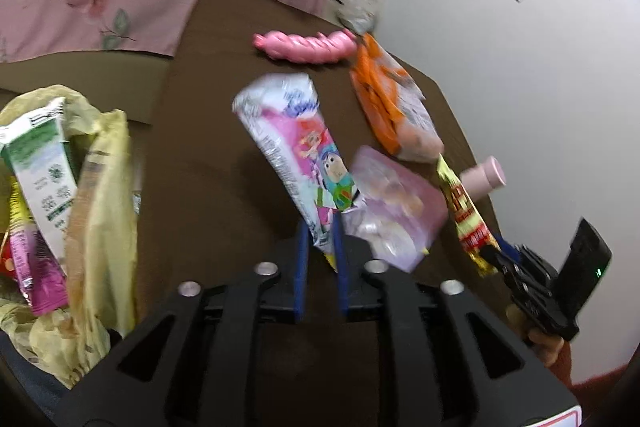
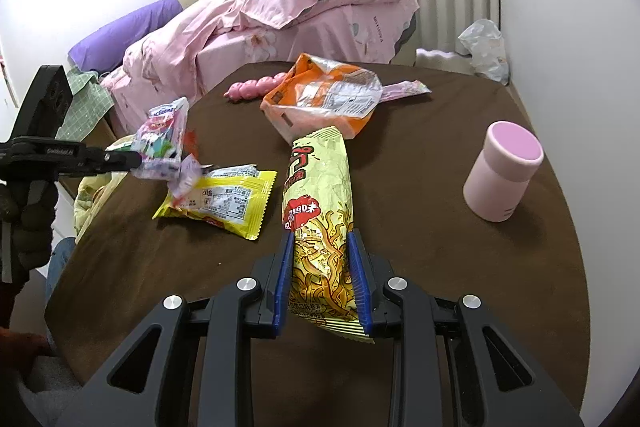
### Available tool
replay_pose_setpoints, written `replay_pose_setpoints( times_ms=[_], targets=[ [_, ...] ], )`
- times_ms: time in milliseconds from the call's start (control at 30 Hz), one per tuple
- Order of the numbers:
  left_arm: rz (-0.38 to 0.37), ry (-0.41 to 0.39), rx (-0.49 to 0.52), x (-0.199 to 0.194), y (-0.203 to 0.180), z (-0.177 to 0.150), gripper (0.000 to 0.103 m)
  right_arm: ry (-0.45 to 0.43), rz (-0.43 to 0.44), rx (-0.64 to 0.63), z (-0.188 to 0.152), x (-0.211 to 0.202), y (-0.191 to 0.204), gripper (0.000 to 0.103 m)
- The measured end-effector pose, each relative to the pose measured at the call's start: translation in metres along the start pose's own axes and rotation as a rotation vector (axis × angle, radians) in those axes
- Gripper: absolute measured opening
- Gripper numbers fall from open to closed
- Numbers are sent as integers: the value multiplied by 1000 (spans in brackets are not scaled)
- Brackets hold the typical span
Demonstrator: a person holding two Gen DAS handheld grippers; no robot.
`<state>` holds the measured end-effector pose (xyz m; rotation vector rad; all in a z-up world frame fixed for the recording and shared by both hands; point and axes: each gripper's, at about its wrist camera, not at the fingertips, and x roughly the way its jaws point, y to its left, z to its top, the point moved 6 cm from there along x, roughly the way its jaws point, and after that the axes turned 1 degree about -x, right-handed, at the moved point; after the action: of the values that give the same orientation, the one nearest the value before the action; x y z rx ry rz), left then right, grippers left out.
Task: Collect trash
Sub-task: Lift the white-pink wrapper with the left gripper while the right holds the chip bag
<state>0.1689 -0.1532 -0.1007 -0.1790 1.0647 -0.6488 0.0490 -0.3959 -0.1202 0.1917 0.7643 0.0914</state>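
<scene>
While both grippers [image 1: 320,227] [image 2: 320,239] pinch wrappers [image 1: 288,147] [image 2: 320,195], litter covers the brown table [image 2: 440,247] beside a pink bed [image 2: 300,11]

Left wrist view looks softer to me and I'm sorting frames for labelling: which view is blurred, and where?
Left wrist view: motion-smeared, most on the cartoon-printed white wrapper and yellow plastic bag; print unreadable. Right wrist view: sharp, yellow noodle packet crisp, only the left gripper's wrapper blurred. Both: fisheye bending at edges.

black two-finger grippers, left gripper [image 1: 320,247] and right gripper [image 2: 322,267], with blue ribbed pads, silver round screws on angled arms; dark padded sleeve [image 2: 28,223] behind the left one.
</scene>
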Motion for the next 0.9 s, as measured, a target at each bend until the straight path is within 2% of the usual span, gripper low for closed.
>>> replay_pose_setpoints(
  times_ms=[167, 267, 367, 600, 733, 767, 833, 867, 900],
  targets=[
    [92, -73, -7, -4, 8, 11, 41, 2, -4, -20, 0, -1, 4, 29],
    [138, -120, -55, -7, 17, 20, 45, -15, -15, -35, 2, -2, 4, 36],
    [190, -146, -29, -5, 19, 31, 48, -26, -13, -38, 3, -3, 5, 41],
    [285, -85, 83, 30, 16, 49, 48, -19, -28, -45, 3, -4, 3, 44],
    [322, -42, 87, 48, 22, 54, 48, -12, -27, -38, 3, -4, 0, 45],
    [323, -27, 79, 51, 24, 54, 48, -8, -27, -41, 3, -4, 0, 45],
    [312, -16, 54, 52, 27, 54, 40, 1, -30, -56, 5, -4, 2, 45],
    [283, -16, 47, 49, 26, 54, 28, 1, -29, -60, 6, -4, 2, 45],
    [266, -18, 42, 47, 24, 53, 21, 4, -25, -66, 7, -4, 3, 45]
  ],
)
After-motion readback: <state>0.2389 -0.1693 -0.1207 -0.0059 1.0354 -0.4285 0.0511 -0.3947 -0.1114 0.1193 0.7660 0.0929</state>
